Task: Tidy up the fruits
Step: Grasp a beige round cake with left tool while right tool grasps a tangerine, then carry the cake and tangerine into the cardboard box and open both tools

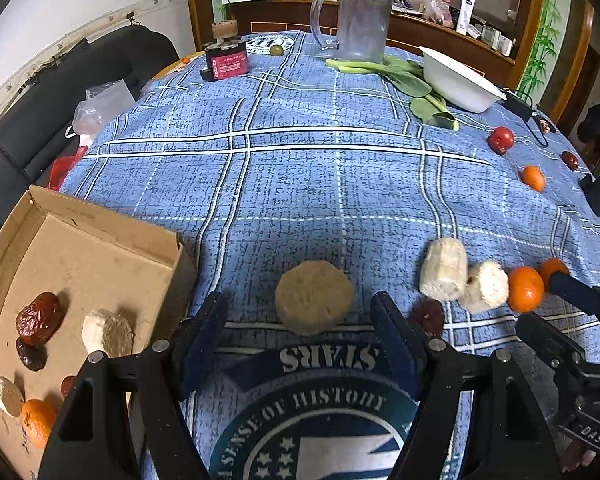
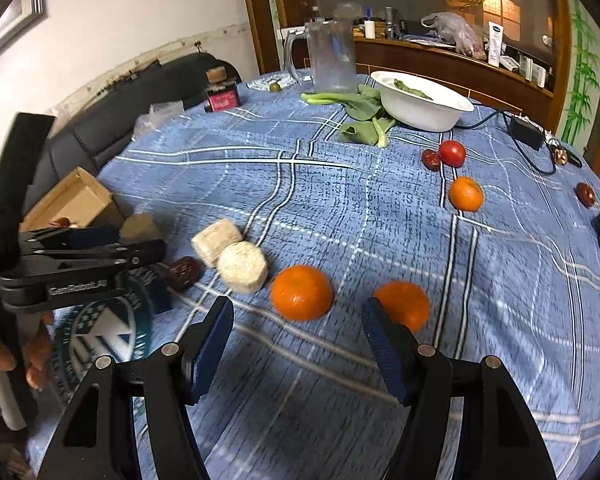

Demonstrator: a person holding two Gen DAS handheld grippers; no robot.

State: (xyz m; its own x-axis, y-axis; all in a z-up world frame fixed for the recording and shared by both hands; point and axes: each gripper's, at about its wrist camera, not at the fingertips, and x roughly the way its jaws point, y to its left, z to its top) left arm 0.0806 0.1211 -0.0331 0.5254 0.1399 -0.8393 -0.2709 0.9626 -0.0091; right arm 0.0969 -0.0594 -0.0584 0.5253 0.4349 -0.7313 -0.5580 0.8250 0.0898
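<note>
A round table wears a blue checked cloth point(image 1: 300, 168), and fruit lies all over it. The left gripper point(image 1: 300, 328) hangs over the near edge with its two blue fingers wide apart and nothing between them. Just past its tips sits a flat round beige cake-shaped piece point(image 1: 314, 297), not touched by either finger. At the near left edge is an open brown cardboard box point(image 1: 100, 256). Inside it lie a wrinkled dark red date point(image 1: 40, 318), a pale cut chunk point(image 1: 107, 334) and a small orange mandarin point(image 1: 38, 420). The right gripper point(image 2: 298, 332) also has its fingers spread apart, holding nothing. A bright orange mandarin point(image 2: 302, 292) sits just beyond its tips, and a second orange mandarin point(image 2: 406, 304) peeks out from behind the right-hand finger. To the left of these lie two pale cut corn-like chunks point(image 2: 242, 266), touching each other, with a dark red date point(image 2: 185, 272) beside them. Near the far right edge are a shiny red tomato point(image 2: 452, 153) and one more orange mandarin point(image 2: 465, 194). At the far edge stand a white oval bowl point(image 2: 420, 114), some green leafy stalks point(image 2: 360, 110) and a clear plastic jug point(image 2: 334, 60).
</note>
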